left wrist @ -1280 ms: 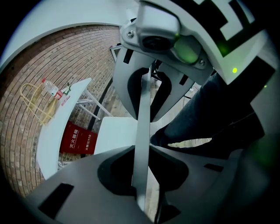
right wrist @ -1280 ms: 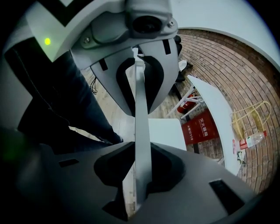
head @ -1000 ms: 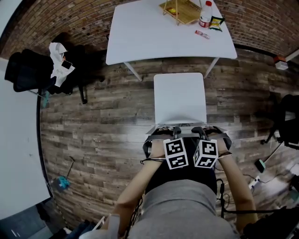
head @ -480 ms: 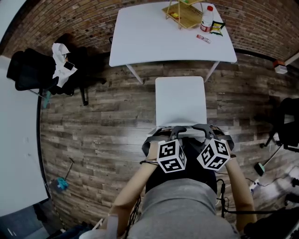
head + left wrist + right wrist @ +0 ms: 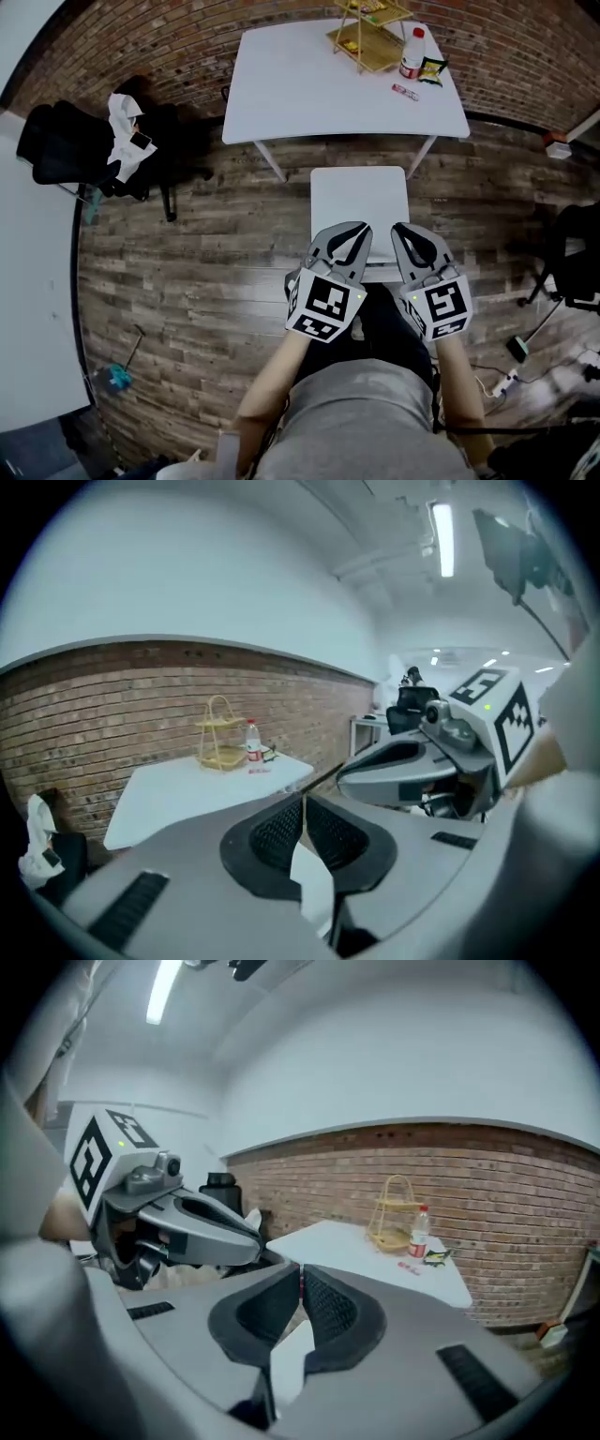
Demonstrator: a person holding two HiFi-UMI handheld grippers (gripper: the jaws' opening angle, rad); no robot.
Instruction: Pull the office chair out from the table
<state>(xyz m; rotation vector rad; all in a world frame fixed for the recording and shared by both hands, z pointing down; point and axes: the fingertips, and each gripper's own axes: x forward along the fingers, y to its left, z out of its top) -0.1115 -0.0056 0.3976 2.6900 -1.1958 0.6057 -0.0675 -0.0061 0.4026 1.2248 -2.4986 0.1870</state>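
Note:
The chair (image 5: 360,195) shows as a white seat on the wood floor, just in front of the white table (image 5: 300,89). My left gripper (image 5: 361,228) and right gripper (image 5: 400,230) hang side by side above the seat's near half and point towards the table. Neither touches the chair. The left gripper (image 5: 302,800) is closing, its ribbed pads nearly together with nothing between them. The right gripper (image 5: 300,1268) is shut and empty. A sliver of the white seat (image 5: 315,889) shows under the left jaws. Each gripper view also shows the other gripper beside it.
On the table's far right stand a wire basket stand (image 5: 368,26), a bottle (image 5: 412,41) and a snack packet (image 5: 433,44). A black chair (image 5: 70,145) draped with a white cloth (image 5: 122,117) stands at the left, another black chair (image 5: 577,248) at the right. Cables (image 5: 511,375) lie at the lower right.
Both grippers let go of the chair's near edge, rose above the seat and rolled upright. Their jaws opened and then came together. The chair stays where it was.

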